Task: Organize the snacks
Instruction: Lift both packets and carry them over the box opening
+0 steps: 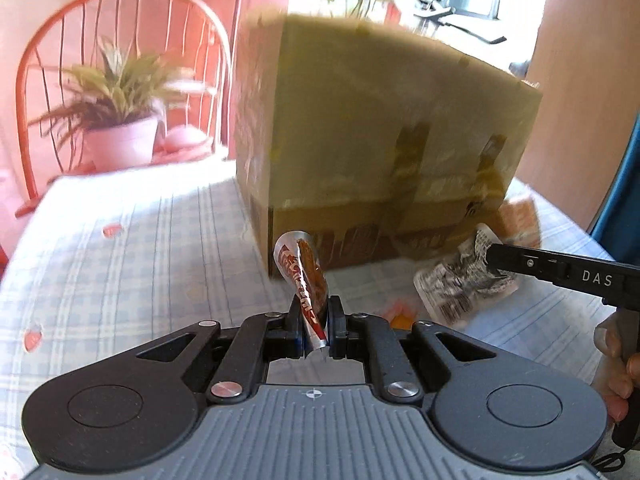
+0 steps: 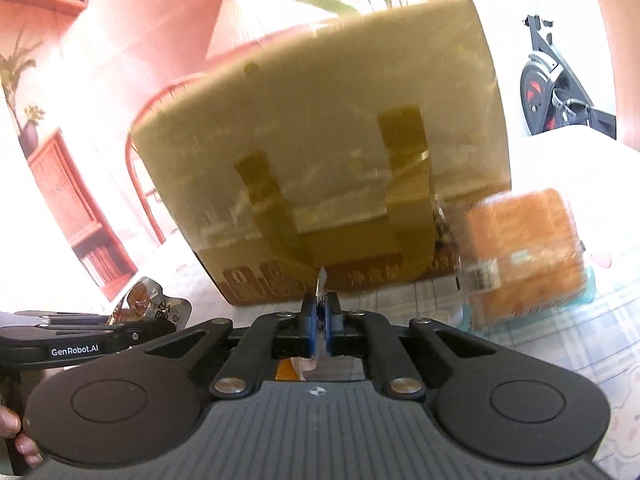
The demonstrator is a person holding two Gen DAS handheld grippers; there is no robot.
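A tall cardboard box [image 1: 380, 140] stands on the checked tablecloth [image 1: 120, 248]; it also fills the right wrist view [image 2: 328, 140]. My left gripper [image 1: 316, 328] is shut on a red and silver snack packet [image 1: 304, 276], held upright in front of the box. My right gripper [image 2: 319, 320] is shut on the edge of a silver printed snack packet [image 2: 321, 280], which shows crumpled in the left wrist view [image 1: 460, 280]. The left gripper and its packet show at the left of the right wrist view [image 2: 152, 308].
An orange wrapped snack pack [image 2: 524, 252] lies on the table right of the box. A potted plant [image 1: 120, 120] and an orange chair [image 1: 120, 20] stand beyond the table's far left. An exercise bike [image 2: 552, 80] is at the far right.
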